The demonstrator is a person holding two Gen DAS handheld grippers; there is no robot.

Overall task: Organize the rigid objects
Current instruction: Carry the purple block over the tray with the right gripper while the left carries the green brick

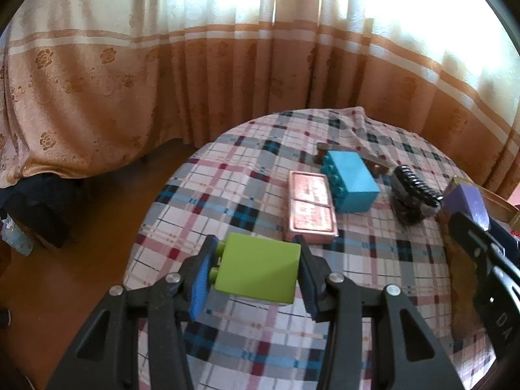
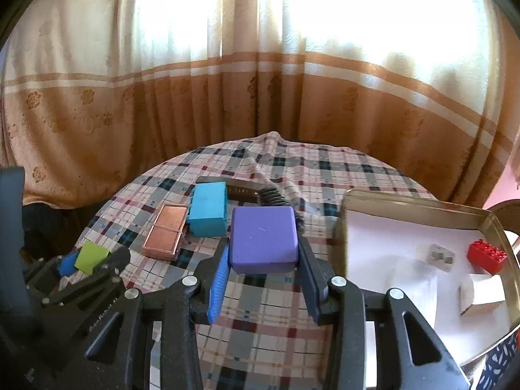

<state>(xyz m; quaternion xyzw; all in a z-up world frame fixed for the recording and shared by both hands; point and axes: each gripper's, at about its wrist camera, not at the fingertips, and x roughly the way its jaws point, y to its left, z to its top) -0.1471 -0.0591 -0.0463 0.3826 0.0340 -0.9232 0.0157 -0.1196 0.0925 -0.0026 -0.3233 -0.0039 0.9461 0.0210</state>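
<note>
Left hand-held gripper (image 1: 256, 273): pinching the lime-green building block (image 1: 258, 271) between its two pads, studs turned toward the blue pad; the block is lifted clear of the cloth, in front of the copper tin.
Right hand-held gripper (image 2: 264, 260): pinching the purple block (image 2: 264, 239) from both sides; the block sits above the cloth, just left of the metal tray's near corner.
Worktop (image 2: 266, 325): round, covered by a plaid cloth in grey, red, blue and black; the cloth is bunched into a ridge at the far edge.
Copper tin (image 1: 310, 208): flat, rectangular, lying on the cloth; it touches or nearly touches the turquoise block on its right.
Turquoise building block (image 1: 352, 180): lying on its side beside the copper tin, studs facing the tin.
Black ribbed object (image 1: 414, 191): to the right of the turquoise block; what it is cannot be told.
Brown strip (image 1: 373, 162): partly hidden behind the turquoise block.
Metal tray (image 2: 419, 204): at the right of the worktop, lined with white paper.
Red building block (image 2: 486, 256): inside the tray, by its right wall.
Pale pieces in tray: a greyish one (image 2: 438, 255) left of the red block, a white box-like one (image 2: 481, 294) nearer the camera.
Curtain (image 1: 227, 65): cream above, orange below, behind the worktop.
</note>
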